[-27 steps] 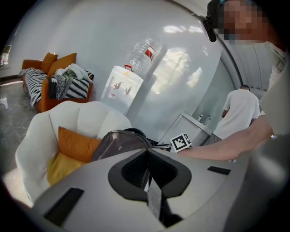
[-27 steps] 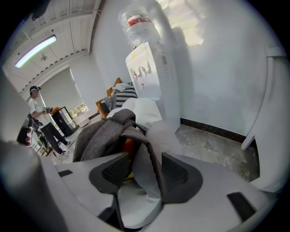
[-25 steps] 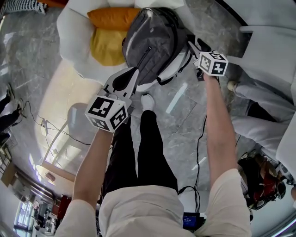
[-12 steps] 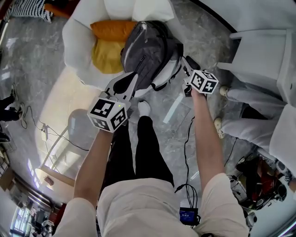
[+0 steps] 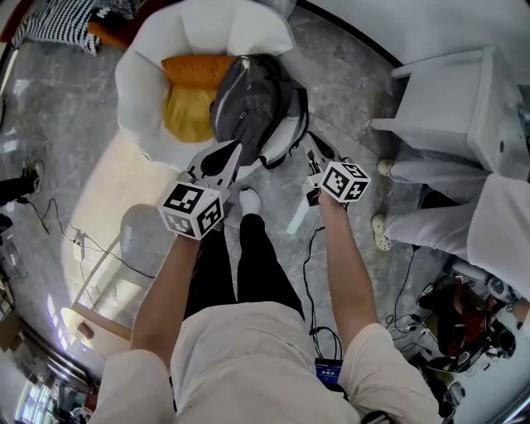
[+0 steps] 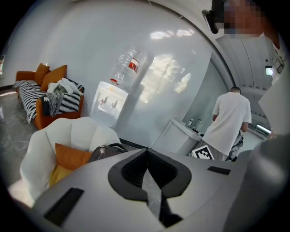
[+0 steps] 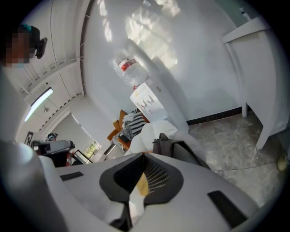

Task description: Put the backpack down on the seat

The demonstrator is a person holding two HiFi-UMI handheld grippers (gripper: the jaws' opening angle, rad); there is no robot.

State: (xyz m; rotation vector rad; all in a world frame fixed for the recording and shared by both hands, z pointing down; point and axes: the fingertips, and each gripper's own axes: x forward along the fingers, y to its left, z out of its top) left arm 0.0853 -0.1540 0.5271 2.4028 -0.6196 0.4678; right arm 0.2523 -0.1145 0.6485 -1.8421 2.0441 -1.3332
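Two hand-held grippers out front, neither touching the bag. At eleven o'clock of the head view, a black-and-white striped throw, well apart from everything else. Toward twelve o'clock, a white shell-shaped armchair on the grey marble floor. On its seat, an orange cushion against the backrest and a yellow cushion at its six o'clock, touching it. At three o'clock of both cushions and touching them, the grey fabric backpack: lying on the seat, one end toward the backrest, the near end and dark straps reaching over the seat's front edge.

At seven o'clock of the backpack, the left gripper, pointing toward the chair, near the bag yet clear of it. Jaws together in the left gripper view, nothing between them, only a thin slit with floor behind.

At four o'clock of the backpack, the right gripper, likewise clear of the bag. Jaws just closed, pads together in the right gripper view, nothing held.

At two o'clock of the head view, well apart from the chair, a white cabinet.

In the left gripper view, at one o'clock of the armchair and beyond it, a white water dispenser with an upturned clear bottle, against the wall.
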